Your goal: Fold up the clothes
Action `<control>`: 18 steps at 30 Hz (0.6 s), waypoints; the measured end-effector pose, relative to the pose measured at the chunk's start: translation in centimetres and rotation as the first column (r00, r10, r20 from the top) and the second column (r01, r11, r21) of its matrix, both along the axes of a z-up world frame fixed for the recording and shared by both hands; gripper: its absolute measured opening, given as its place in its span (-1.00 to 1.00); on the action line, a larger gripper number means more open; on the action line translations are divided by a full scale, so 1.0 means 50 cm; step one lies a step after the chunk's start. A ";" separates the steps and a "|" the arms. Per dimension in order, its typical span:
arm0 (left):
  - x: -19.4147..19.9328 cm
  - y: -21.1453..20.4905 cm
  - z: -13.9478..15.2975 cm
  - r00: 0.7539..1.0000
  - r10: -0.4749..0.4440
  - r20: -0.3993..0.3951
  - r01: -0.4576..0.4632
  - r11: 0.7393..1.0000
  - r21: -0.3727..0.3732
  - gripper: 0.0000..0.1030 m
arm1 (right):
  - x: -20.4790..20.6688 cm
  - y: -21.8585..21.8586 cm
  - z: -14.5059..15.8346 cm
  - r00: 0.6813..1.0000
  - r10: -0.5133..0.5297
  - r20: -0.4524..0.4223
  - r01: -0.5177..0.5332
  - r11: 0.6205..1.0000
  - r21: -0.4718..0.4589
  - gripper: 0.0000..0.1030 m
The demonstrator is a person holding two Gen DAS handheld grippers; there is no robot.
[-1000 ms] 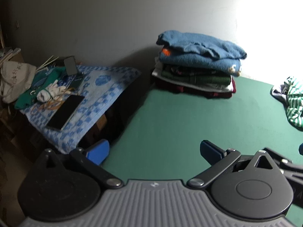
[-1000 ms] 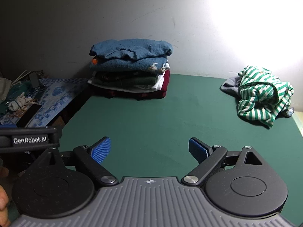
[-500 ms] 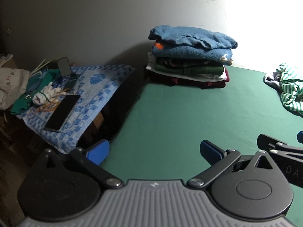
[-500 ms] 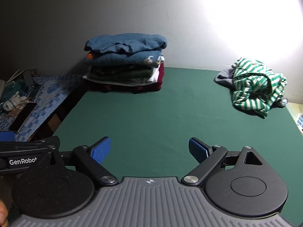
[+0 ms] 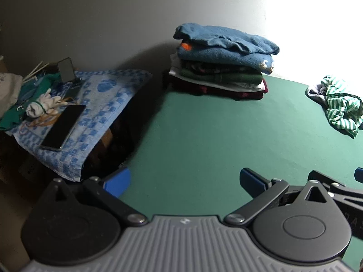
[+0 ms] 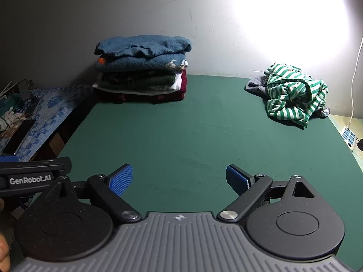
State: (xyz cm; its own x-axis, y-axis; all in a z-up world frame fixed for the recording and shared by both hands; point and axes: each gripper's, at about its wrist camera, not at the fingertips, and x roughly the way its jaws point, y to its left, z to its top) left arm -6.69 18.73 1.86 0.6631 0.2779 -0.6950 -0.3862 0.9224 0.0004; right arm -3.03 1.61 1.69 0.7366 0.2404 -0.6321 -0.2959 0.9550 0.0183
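Note:
A stack of folded clothes [image 6: 143,68], blue knits on top, sits at the far left of the green table [image 6: 181,140] against the wall; the left wrist view shows the same stack [image 5: 222,61]. A crumpled green-and-white striped garment [image 6: 292,93] lies over a grey cloth at the far right, also seen as the striped garment [image 5: 342,104]. My left gripper [image 5: 183,179] hangs open over the table's near left edge. My right gripper [image 6: 179,178] is open above the near middle of the table, holding nothing.
A low side surface under a blue patterned towel [image 5: 95,108] stands left of the table, carrying a black phone [image 5: 63,129], white gloves [image 5: 43,106] and green cloth. A white cable [image 6: 355,74] and power strip [image 6: 349,136] lie off the right edge. A hand shows at the lower left.
Both views have pulled back and tilted slightly, so the stack and striped garment shifted in frame. Both grippers stay open and empty throughout.

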 end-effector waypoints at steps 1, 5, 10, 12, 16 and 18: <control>0.001 -0.002 0.000 1.000 -0.002 -0.002 0.002 1.000 0.007 0.99 | -0.001 0.001 0.000 1.000 0.004 0.007 -0.004 1.000 0.007 0.78; 0.010 -0.012 0.003 1.000 -0.013 -0.008 0.014 0.998 0.056 0.99 | 0.009 -0.002 0.001 1.000 0.005 0.003 -0.005 0.999 0.042 0.78; 0.017 -0.015 0.007 1.000 0.012 0.005 -0.012 0.996 0.084 0.99 | 0.025 -0.007 -0.012 0.998 0.001 -0.059 0.004 0.997 0.078 0.78; 0.020 -0.016 0.010 1.000 0.020 0.023 -0.022 0.996 0.090 0.99 | 0.031 -0.008 -0.015 0.997 0.004 -0.074 0.002 0.997 0.081 0.78; 0.033 -0.013 0.014 1.000 0.000 0.024 -0.001 0.999 0.048 0.99 | 0.039 -0.004 -0.016 0.997 -0.031 -0.068 0.032 0.999 0.016 0.78; 0.038 -0.015 0.015 1.000 0.005 0.023 -0.006 0.999 0.051 0.99 | 0.041 -0.010 -0.014 0.997 -0.037 -0.067 0.038 0.999 0.023 0.77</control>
